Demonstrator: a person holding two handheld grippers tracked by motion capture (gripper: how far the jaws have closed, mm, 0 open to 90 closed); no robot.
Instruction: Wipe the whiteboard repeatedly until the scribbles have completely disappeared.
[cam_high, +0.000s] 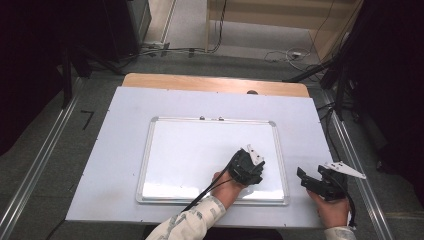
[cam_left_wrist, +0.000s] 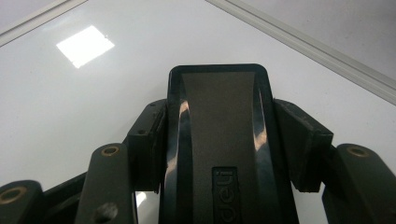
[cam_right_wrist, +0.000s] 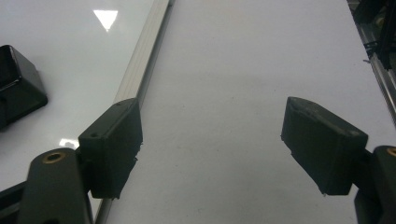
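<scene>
- Fingers of the left gripper (cam_high: 248, 167) are clenched on a black eraser (cam_high: 245, 169), over the right lower part of the whiteboard (cam_high: 200, 150) in the high view. The right gripper (cam_high: 312, 182) rests beside the board, on the white table cover (cam_high: 310, 125), with its jaws apart.
- Left gripper view: the eraser (cam_left_wrist: 219, 140) is glossy black with a grey matte middle, held between both pads (cam_left_wrist: 306, 140). The board (cam_left_wrist: 70, 102) around it is clean and free.
- Right gripper view: the released pads (cam_right_wrist: 324, 144) hold nothing. The aluminium frame (cam_right_wrist: 142, 60) of the board passes by the left pad, with bare cover to the right.
</scene>
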